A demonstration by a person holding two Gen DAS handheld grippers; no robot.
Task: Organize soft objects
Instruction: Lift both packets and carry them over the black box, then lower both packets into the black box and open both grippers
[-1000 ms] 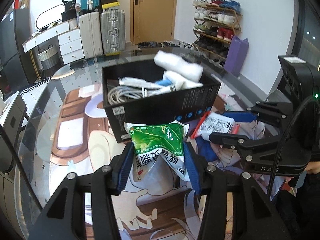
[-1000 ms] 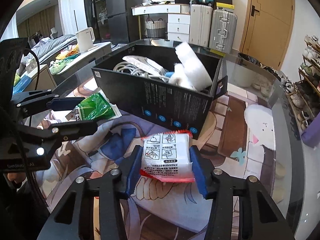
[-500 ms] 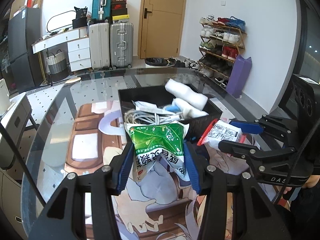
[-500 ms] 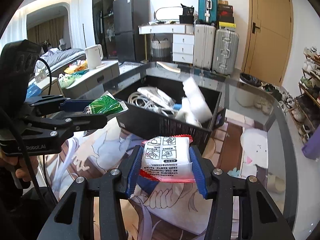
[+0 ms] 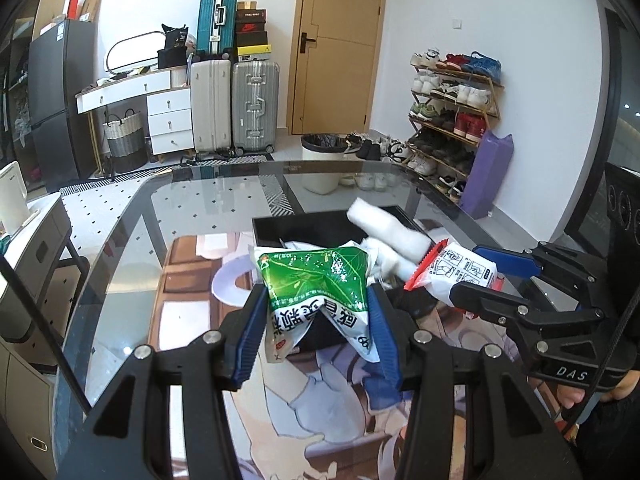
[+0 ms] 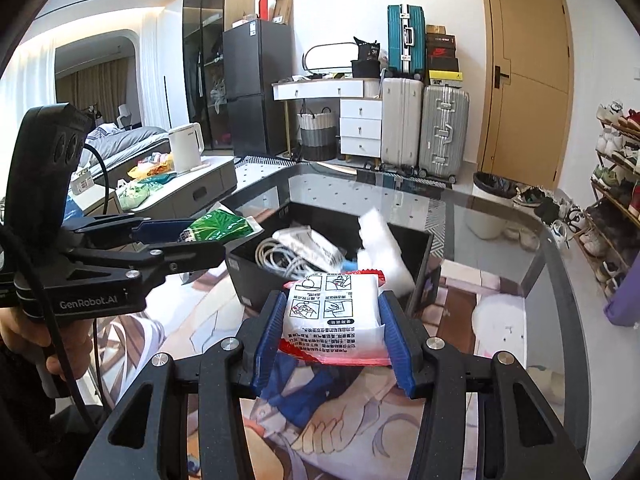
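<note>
My left gripper [image 5: 318,330] is shut on a green and white soft packet [image 5: 320,286] and holds it in the air in front of the black box [image 5: 304,226]. My right gripper [image 6: 330,330] is shut on a white packet with a red edge [image 6: 334,312], also raised before the black box [image 6: 256,268]. The box holds a white cable coil [image 6: 276,254], white rolls [image 6: 378,242] and other packets. The right gripper and its packet [image 5: 460,270] show at the right of the left wrist view. The left gripper's green packet [image 6: 220,224] shows at the left of the right wrist view.
The box stands on a glass table [image 5: 192,208] with a printed mat [image 6: 208,320] under it. Beyond the table are suitcases [image 5: 232,104], a white bin [image 5: 322,168], a shoe rack [image 5: 452,120] and a low side cabinet [image 6: 188,188].
Both grippers have risen with their packets. The box now sits lower and farther in both views, and more of the room shows.
</note>
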